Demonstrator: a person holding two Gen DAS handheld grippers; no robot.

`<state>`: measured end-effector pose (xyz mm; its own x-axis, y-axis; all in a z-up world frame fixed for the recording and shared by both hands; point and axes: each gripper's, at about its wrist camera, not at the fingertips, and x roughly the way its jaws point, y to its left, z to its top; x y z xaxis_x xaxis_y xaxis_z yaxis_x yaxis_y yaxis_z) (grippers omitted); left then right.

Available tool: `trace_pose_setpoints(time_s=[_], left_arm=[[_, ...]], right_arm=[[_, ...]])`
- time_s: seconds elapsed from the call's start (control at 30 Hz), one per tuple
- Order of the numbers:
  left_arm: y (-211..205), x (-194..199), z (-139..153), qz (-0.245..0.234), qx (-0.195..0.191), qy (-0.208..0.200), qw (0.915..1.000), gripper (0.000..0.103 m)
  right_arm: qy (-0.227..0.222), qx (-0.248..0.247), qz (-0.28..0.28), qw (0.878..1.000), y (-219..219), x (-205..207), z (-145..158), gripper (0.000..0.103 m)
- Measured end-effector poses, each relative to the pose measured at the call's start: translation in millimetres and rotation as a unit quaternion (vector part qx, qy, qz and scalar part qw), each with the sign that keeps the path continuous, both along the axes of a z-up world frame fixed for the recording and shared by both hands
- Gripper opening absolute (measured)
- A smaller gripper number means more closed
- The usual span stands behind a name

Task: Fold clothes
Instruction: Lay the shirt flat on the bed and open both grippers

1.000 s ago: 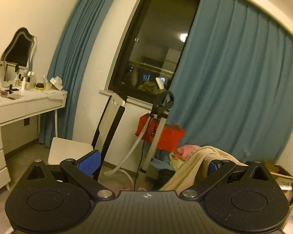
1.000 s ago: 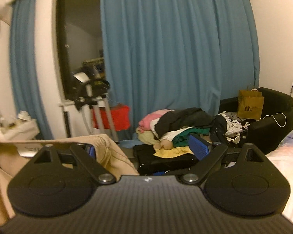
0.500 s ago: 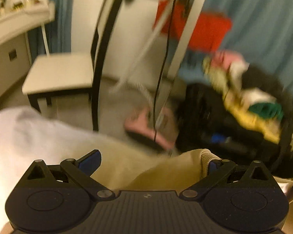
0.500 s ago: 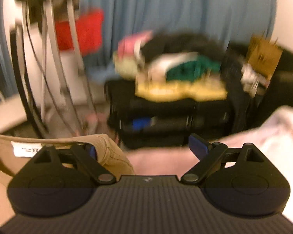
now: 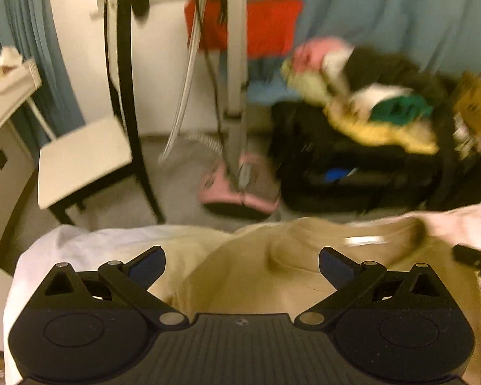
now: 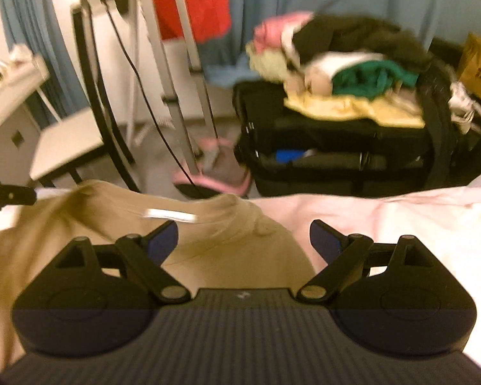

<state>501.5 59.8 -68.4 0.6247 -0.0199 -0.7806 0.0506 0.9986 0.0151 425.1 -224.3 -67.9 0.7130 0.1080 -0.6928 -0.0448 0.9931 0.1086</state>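
Observation:
A tan shirt (image 5: 256, 276) lies spread on the white bed sheet (image 5: 80, 240), its collar and white label (image 5: 364, 241) toward the bed's far edge. My left gripper (image 5: 242, 263) hovers open just over the shirt's left shoulder area, nothing between its fingers. In the right wrist view the same shirt (image 6: 224, 250) shows its label (image 6: 170, 214). My right gripper (image 6: 243, 240) is open above the shirt's right shoulder, beside the pinkish sheet (image 6: 384, 218). The frames are blurred. Each gripper's tip appears at the edge of the other's view.
Beyond the bed's edge stand a white chair (image 5: 80, 157), a garment steamer with a pink base (image 5: 237, 189), and a black suitcase (image 5: 352, 173) heaped with clothes. A white dresser (image 5: 3, 96) is at the left, and blue curtains hang behind.
Both grippers dropped from raised, level views down to the bed. The tan shirt, draped on their inner fingers before, now lies on the sheet free of both.

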Motion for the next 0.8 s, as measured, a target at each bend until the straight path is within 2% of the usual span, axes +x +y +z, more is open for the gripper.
trace_pose_setpoints(time_s=[0.13, 0.27, 0.4, 0.5, 0.63, 0.7, 0.8], left_arm=[[-2.2, -87.6, 28.1, -0.003, -0.027, -0.061, 0.9978, 0.103], [-4.4, -175.3, 56.2, -0.005, -0.053, -0.122, 0.991, 0.103], [-9.4, -287.2, 47.4, 0.019, -0.048, -0.181, 0.9822, 0.103], [-18.0, -357.1, 39.4, 0.024, -0.045, -0.214, 0.9756, 0.103], [-26.8, -417.8, 29.3, 0.02, -0.052, -0.236, 0.9702, 0.103], [-24.3, -429.2, 27.4, 0.018, -0.072, -0.223, 0.972, 0.103], [-14.5, -426.4, 18.9, 0.023, -0.108, -0.188, 0.9759, 0.103]], right_arm=[[-0.049, 0.013, -0.007, 0.999, 9.0, -75.2, 31.3, 0.09], [-0.097, 0.026, -0.013, 0.995, 18.1, -150.4, 62.6, 0.09], [-0.135, 0.032, -0.014, 0.99, 24.7, -245.4, 63.7, 0.09], [-0.167, 0.046, -0.015, 0.985, 25.0, -311.4, 57.2, 0.09], [-0.2, 0.061, -0.023, 0.978, 18.1, -367.5, 43.2, 0.09], [-0.199, 0.084, -0.032, 0.976, 10.0, -375.3, 35.7, 0.09], [-0.195, 0.121, -0.046, 0.972, -2.6, -384.8, 24.6, 0.09]])
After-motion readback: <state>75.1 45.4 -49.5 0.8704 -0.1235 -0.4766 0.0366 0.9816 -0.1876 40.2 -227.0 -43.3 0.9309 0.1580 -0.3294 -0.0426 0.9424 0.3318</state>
